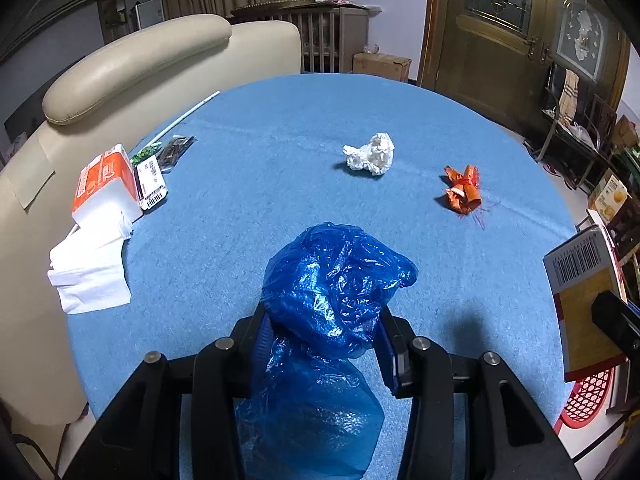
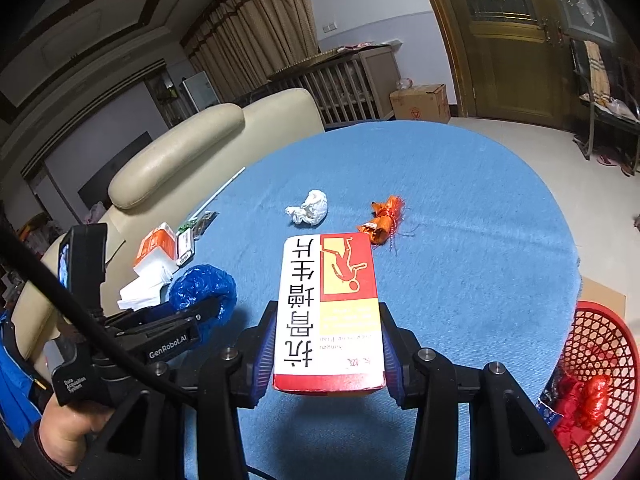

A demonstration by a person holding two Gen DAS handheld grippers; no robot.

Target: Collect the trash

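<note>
My left gripper point(image 1: 322, 320) is shut on a crumpled blue plastic bag point(image 1: 336, 280), which bulges above the pads and hangs below them over the blue table point(image 1: 280, 160). My right gripper point(image 2: 326, 320) is shut on a red, white and yellow medicine box point(image 2: 328, 304), held above the table. That box point(image 1: 584, 280) also shows at the right edge of the left wrist view. Farther out on the cloth lie a crumpled white paper ball point(image 1: 370, 154) and an orange foil wrapper point(image 1: 462, 190) with red string.
A red mesh basket point(image 2: 600, 380) with red wrappers inside stands below the table's right edge. An orange tissue pack point(image 1: 106, 184), loose white tissues point(image 1: 90, 276), small packets and a white stick lie at the table's left. A beige sofa point(image 1: 140, 56) borders that side.
</note>
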